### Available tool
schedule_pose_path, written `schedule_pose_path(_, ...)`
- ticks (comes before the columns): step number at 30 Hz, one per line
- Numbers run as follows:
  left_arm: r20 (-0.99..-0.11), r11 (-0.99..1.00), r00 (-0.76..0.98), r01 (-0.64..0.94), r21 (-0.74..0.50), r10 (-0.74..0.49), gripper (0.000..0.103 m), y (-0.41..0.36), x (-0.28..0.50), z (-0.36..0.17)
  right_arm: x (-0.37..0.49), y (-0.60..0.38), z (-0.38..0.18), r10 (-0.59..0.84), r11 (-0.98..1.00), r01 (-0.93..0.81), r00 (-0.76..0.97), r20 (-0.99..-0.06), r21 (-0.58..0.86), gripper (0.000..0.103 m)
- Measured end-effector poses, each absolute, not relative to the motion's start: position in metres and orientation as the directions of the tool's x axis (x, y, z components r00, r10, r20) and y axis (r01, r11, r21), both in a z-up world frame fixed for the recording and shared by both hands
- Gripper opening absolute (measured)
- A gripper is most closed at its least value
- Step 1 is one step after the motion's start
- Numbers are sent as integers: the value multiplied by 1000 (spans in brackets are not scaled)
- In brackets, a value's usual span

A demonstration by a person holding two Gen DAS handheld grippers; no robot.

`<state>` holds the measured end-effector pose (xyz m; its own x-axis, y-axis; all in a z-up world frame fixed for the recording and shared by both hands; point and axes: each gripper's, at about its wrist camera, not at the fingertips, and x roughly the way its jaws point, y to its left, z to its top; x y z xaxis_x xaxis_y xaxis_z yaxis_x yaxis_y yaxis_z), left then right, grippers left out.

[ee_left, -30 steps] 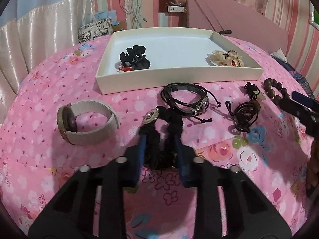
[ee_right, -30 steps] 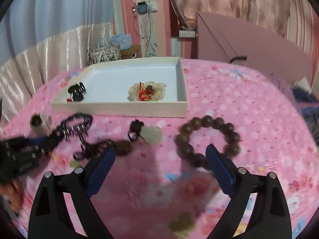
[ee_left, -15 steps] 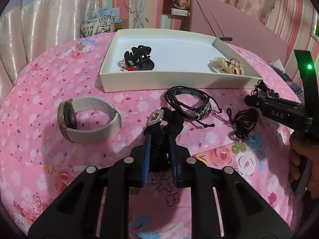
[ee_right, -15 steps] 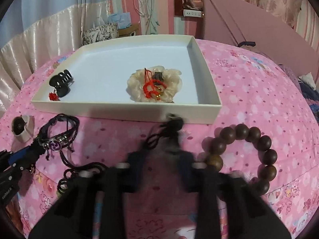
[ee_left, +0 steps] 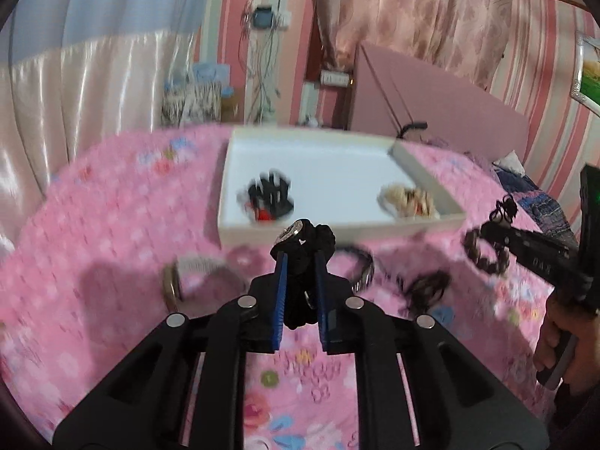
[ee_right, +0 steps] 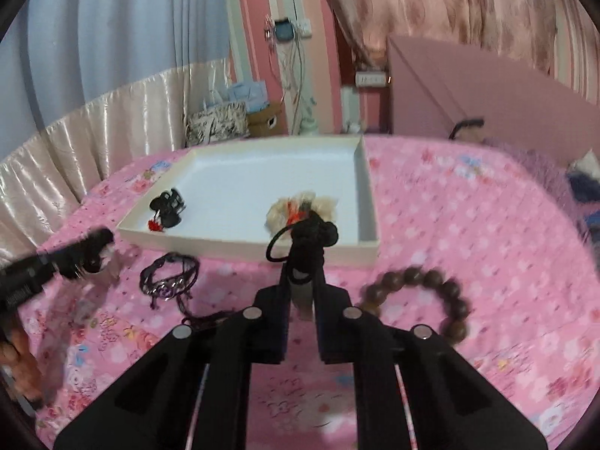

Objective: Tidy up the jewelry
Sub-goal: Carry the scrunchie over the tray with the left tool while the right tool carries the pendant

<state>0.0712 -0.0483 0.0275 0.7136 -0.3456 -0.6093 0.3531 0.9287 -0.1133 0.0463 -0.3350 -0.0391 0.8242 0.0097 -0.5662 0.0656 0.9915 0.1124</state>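
My left gripper point(ee_left: 300, 258) is lifted off the pink bedspread. Its jaws are closing on a black braided bracelet point(ee_left: 305, 238) with a silver charm, which sticks up between the blue pads. My right gripper point(ee_right: 303, 266) is shut on a pale pendant with a black knotted cord point(ee_right: 313, 234), held just in front of the white tray point(ee_right: 225, 242). Inside the tray lie a black hair claw point(ee_right: 168, 206) and a cream scrunchie point(ee_right: 318, 204). In the left wrist view the right gripper point(ee_left: 487, 232) comes in from the right, held by a hand.
On the bedspread lie a wooden bead bracelet point(ee_right: 446, 292), a black leather bracelet point(ee_right: 170, 277), a beige-strapped watch point(ee_left: 195, 273) and a dark cord necklace point(ee_left: 427, 287). A pink headboard and curtains stand behind the bed.
The left gripper closed on the braided bracelet and lifted it off the bedspread. The right gripper went from wide open to shut on the pendant and raised it toward the tray.
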Motion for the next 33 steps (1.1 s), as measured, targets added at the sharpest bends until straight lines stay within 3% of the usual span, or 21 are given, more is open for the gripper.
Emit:
schedule_pose_path(15, -491, 952, 818, 287, -102, -299, 12, -77, 158, 85, 106, -345, 17, 36, 993, 22, 886, -463, 120, 11)
schedule_pose_path(23, -490, 964, 832, 256, -74, -258, 12, -102, 192, 68, 144, -335, 17, 29, 996, 11, 891, -452, 86, 11)
schedule_pose_path(29, -432, 970, 872, 239, -38, -231, 12, -116, 186, 34, 150, -322, -11, 13, 997, 22, 882, -471, 69, 11)
schedule_pose_path(33, -447, 968, 861, 243, -57, -243, 12, -120, 188, 23, 158, -313, -27, -17, 1000, 21, 871, -490, 3, 11)
